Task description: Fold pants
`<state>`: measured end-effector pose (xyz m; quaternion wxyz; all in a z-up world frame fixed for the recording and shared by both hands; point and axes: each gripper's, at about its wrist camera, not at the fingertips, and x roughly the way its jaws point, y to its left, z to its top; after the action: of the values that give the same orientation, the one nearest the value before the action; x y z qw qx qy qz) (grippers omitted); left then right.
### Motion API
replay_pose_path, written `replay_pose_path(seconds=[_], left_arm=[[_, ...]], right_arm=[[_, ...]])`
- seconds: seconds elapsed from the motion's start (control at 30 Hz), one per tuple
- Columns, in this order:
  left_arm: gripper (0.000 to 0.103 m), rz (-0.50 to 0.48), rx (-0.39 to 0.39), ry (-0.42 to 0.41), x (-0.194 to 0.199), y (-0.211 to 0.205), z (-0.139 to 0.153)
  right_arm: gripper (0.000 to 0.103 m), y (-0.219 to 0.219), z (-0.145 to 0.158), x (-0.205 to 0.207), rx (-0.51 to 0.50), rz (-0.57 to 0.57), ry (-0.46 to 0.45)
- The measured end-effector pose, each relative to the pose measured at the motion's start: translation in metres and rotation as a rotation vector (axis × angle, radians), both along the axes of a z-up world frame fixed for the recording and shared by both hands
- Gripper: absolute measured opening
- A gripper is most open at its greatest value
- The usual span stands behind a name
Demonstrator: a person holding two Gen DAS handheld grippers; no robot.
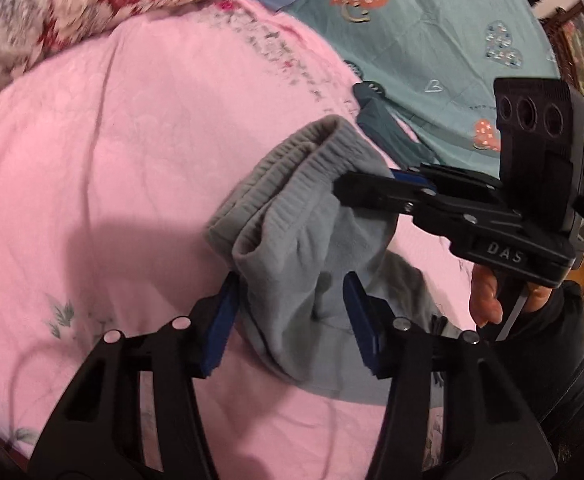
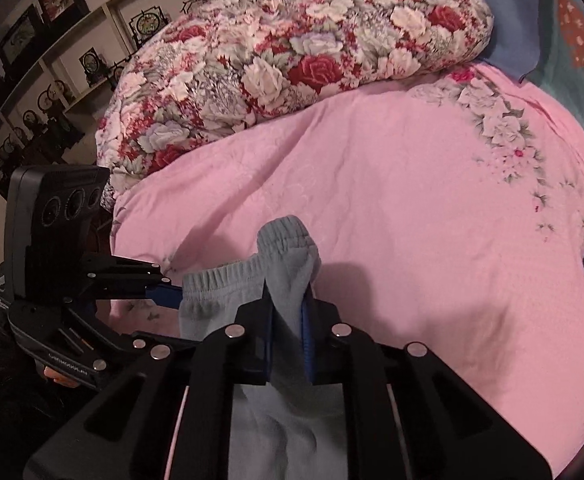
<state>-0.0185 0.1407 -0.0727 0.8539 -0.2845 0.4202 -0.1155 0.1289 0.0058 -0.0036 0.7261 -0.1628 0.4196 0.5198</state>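
Right tongs (image 2: pixel 288 320) clamped on the ribbed waistband of the grey pants (image 1: pixel 303 248), lifting it above the pink bedspread (image 1: pixel 132 160). Left tongs (image 1: pixel 292 320) spread wide, pads either side of the hanging fabric, not pinching. Floral quilt (image 2: pixel 292 52) bunched beyond the pants; teal sheet (image 1: pixel 431 32) beside the bedspread.

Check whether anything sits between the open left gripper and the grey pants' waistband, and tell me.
Nothing visible does. The left gripper is open with the grey pants hanging directly between its pads. The right gripper is shut on the waistband. Below lies the pink bedspread, with no other thing in the gap.
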Motion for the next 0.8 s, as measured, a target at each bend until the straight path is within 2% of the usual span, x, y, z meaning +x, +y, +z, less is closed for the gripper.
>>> replay_pose_path(seconds=[0.2,0.33,0.4,0.47,0.53,0.57,0.6,0.67,0.73,0.8], left_arm=[[0.053,-0.140,0.053,-0.124,-0.015,-0.057,0.054],[0.053,-0.320,0.099,-0.216,-0.028,-0.128,0.093],[0.060,-0.415,0.117,-0.257,-0.033,-0.168,0.107],[0.066,-0.532,0.123,-0.270,-0.044,-0.212,0.113],[0.067,-0.649,0.138,-0.251,-0.049,-0.255,0.108],[0.067,-0.697,0.144,-0.228,-0.051,-0.274,0.102],[0.067,-0.727,0.149,-0.200,-0.052,-0.287,0.096],[0.067,-0.748,0.152,-0.147,-0.048,-0.300,0.085],[0.067,-0.729,0.171,-0.123,-0.044,-0.301,0.078],[0.070,-0.693,0.195,-0.107,-0.040,-0.296,0.072]], right_arm=[[0.011,-0.093,0.052,-0.045,0.174,-0.110,-0.106],[0.011,-0.184,0.079,-0.092,0.285,-0.228,-0.182],[0.011,-0.233,0.081,-0.114,0.330,-0.298,-0.199],[0.011,-0.278,0.073,-0.133,0.344,-0.382,-0.212],[0.011,-0.325,0.052,-0.148,0.355,-0.477,-0.194],[0.013,-0.344,0.038,-0.154,0.347,-0.519,-0.175],[0.019,-0.362,0.020,-0.158,0.325,-0.561,-0.141],[0.035,-0.391,-0.018,-0.163,0.238,-0.674,-0.096],[0.036,-0.419,-0.052,-0.168,0.205,-0.788,-0.032],[0.036,-0.436,-0.068,-0.177,0.228,-0.842,0.005]])
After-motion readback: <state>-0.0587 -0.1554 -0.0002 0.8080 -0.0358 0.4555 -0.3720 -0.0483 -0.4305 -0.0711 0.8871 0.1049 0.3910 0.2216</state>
